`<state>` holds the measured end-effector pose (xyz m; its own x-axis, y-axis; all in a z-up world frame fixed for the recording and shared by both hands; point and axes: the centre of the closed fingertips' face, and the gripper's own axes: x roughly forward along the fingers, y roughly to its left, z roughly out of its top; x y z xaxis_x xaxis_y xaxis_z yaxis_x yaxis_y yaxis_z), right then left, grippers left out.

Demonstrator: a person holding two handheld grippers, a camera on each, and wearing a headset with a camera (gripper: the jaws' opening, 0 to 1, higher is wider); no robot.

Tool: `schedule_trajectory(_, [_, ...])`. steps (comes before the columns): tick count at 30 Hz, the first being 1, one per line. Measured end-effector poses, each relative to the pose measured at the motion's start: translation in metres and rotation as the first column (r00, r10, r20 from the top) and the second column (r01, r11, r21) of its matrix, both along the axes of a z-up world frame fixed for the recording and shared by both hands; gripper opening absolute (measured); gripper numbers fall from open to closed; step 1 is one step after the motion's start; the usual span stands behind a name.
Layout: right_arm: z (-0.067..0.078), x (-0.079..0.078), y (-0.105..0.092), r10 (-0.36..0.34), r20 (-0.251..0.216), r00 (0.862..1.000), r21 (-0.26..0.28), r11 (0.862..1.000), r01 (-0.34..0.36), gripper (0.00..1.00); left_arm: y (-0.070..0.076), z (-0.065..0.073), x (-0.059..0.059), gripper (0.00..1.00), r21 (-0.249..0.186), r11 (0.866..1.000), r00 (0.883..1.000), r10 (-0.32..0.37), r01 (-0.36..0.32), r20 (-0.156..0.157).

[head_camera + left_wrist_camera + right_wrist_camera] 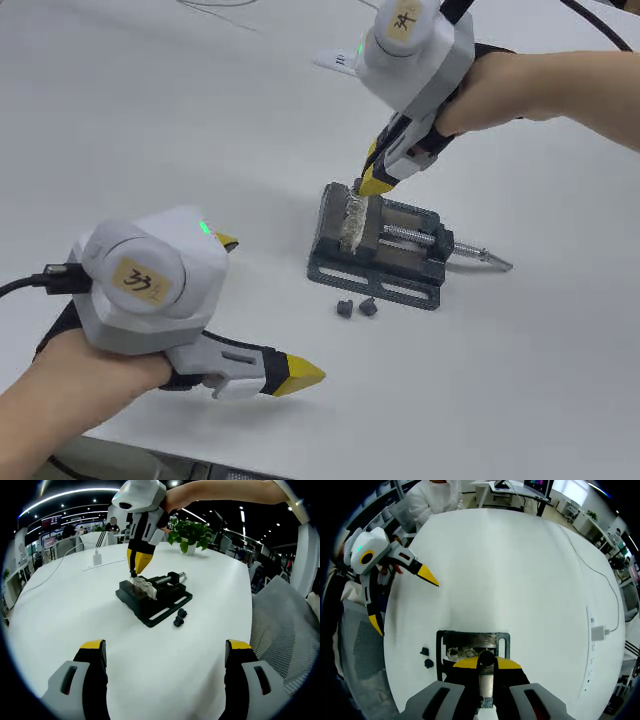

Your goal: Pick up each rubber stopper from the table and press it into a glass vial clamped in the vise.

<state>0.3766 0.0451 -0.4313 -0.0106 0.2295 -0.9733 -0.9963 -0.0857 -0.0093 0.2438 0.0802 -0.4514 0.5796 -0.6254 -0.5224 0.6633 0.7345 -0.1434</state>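
Although the glare washes out fine detail, the white bench (150, 120) is easy to read: it carries everything, and the dark metal vise (400, 262) sits right of its middle with the screw handle pointing right. The left tongs (264, 307) hang over the near left of the bench, well apart from the vise, their two yellow tips spread wide with nothing between them. The right tongs (372, 184) come down from the far right, tips pressed close and poised right over the left end of the vise.

Clamped between the vise's faces is a short row of glass vials (352, 222), mouths up. In the right gripper view a small dark plug, most likely a stopper (487, 659), is pinched between the right tongs directly above those mouths. Two loose stoppers (345, 308) lie side by side on the bench just near of the vise base.

A stopper should be light, soft and grippy, so a modest squeeze will do; it is best pinched across the wide head, leaving the narrow end free to enter. The vials are thin and brittle, so the push wants to go straight down, never sideways.
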Motion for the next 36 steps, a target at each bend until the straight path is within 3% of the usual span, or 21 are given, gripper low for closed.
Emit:
schedule_trajectory(17, [0.000, 0.002, -0.001, 0.047, 0.009, 0.999, -0.001, 0.999, -0.047, 0.07, 0.001, 0.000, -0.001, 0.98, 0.001, 1.000, 1.000, 0.006, -0.006, -0.001])
schedule_trajectory(22, [0.000, 0.000, -0.006, 0.076, 0.009, 0.997, -0.011, 0.997, -0.076, 0.17, 0.003, 0.000, 0.000, 0.98, 0.000, 1.000, 1.000, 0.011, -0.011, 0.000])
schedule_trajectory(30, [0.015, 0.005, -0.003, 0.076, -0.013, 0.997, 0.017, 0.997, -0.076, 0.05, 0.004, 0.000, 0.003, 0.98, -0.003, 1.000, 1.000, 0.016, -0.016, 0.000])
schedule_trajectory(36, [0.015, -0.002, 0.003, 0.070, -0.041, 0.997, 0.031, 0.997, -0.069, 0.00, 0.004, 0.001, 0.005, 0.98, -0.004, 1.000, 1.000, 0.014, -0.014, -0.001])
